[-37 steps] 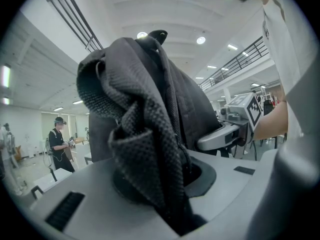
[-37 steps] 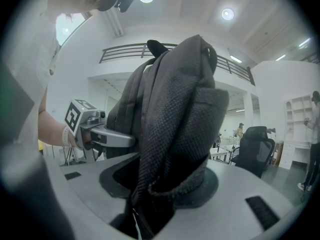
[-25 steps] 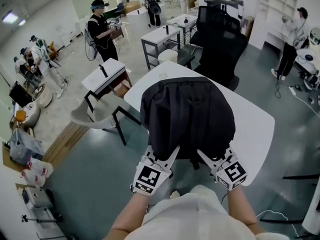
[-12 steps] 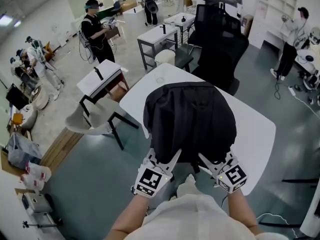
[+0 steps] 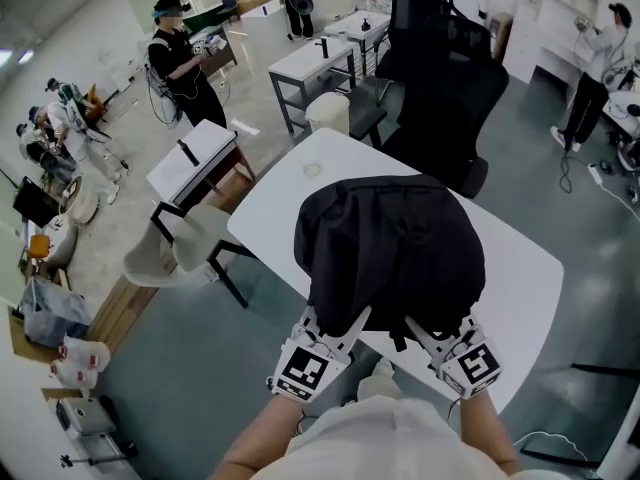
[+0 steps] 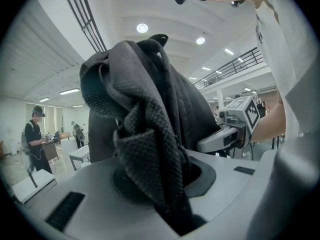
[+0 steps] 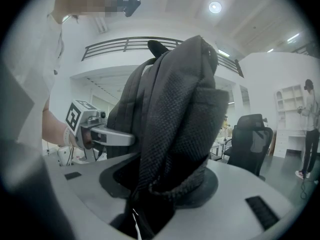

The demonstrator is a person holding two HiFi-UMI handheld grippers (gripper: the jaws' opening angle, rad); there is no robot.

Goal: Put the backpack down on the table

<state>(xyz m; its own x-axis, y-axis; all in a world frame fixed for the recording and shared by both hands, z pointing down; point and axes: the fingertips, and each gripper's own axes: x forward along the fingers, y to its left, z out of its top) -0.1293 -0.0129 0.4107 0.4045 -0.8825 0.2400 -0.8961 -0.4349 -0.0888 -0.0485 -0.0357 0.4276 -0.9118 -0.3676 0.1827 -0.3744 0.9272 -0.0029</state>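
A black backpack [image 5: 390, 253] hangs over the near part of the white table [image 5: 290, 183] in the head view. My left gripper [image 5: 345, 326] is shut on a fold of its mesh fabric [image 6: 150, 149] at the lower left. My right gripper [image 5: 420, 328] is shut on a padded strap [image 7: 172, 149] at the lower right. In each gripper view the bag [image 6: 145, 94] [image 7: 170, 104] rises straight ahead and fills the middle, with the other gripper [image 6: 235, 124] [image 7: 95, 129] beside it. I cannot tell whether the bag's bottom touches the tabletop.
A black office chair [image 5: 445, 98] stands behind the table's far edge. A grey chair [image 5: 170, 253] and small white desks [image 5: 195, 158] are to the left. Several people stand about the room, one in black [image 5: 180, 63] at the far left.
Both grippers have carried the backpack forward and slightly lower, so it now hangs farther in over the table. Neither grip has changed.
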